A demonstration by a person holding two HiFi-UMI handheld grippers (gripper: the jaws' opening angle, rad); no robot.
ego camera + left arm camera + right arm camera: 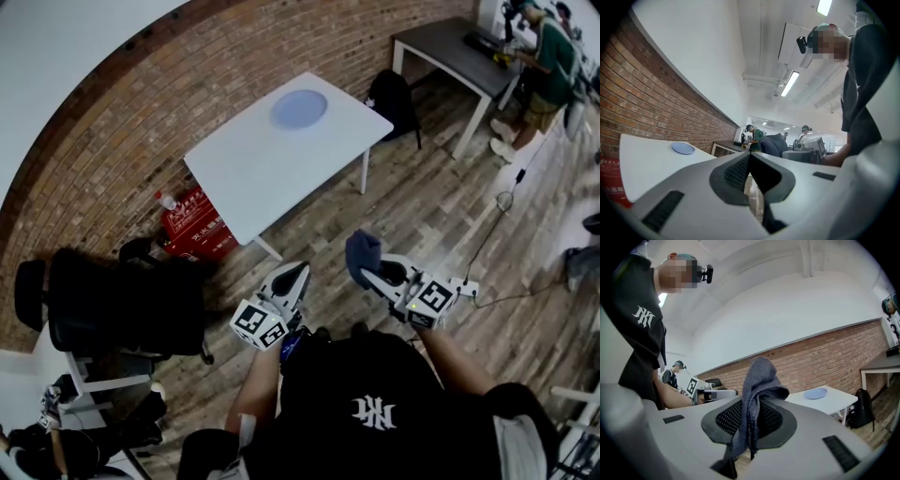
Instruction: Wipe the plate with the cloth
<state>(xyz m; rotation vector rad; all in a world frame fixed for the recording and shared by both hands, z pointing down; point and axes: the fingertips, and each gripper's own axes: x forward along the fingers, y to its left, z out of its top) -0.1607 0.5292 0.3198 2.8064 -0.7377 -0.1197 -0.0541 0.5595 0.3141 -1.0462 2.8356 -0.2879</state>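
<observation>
A pale blue plate (300, 109) lies on the far end of a white table (272, 169), well ahead of both grippers; it shows small as the plate (683, 148) in the left gripper view and the plate (816, 393) in the right gripper view. My right gripper (367, 267) is shut on a dark blue-grey cloth (757, 394), which stands up from the jaws and hangs below them; from above the cloth (362, 251) bunches at the tips. My left gripper (297, 277) is shut with nothing between its jaws. Both are held close to the body, over the floor.
Brick wall behind the table. A red box (195, 227) sits on the floor by the table's near-left corner. Black office chair (122, 305) at left. A dark backpack (394, 98) leans near the table's right legs. A person (544, 70) stands at a grey desk (455, 54) far right.
</observation>
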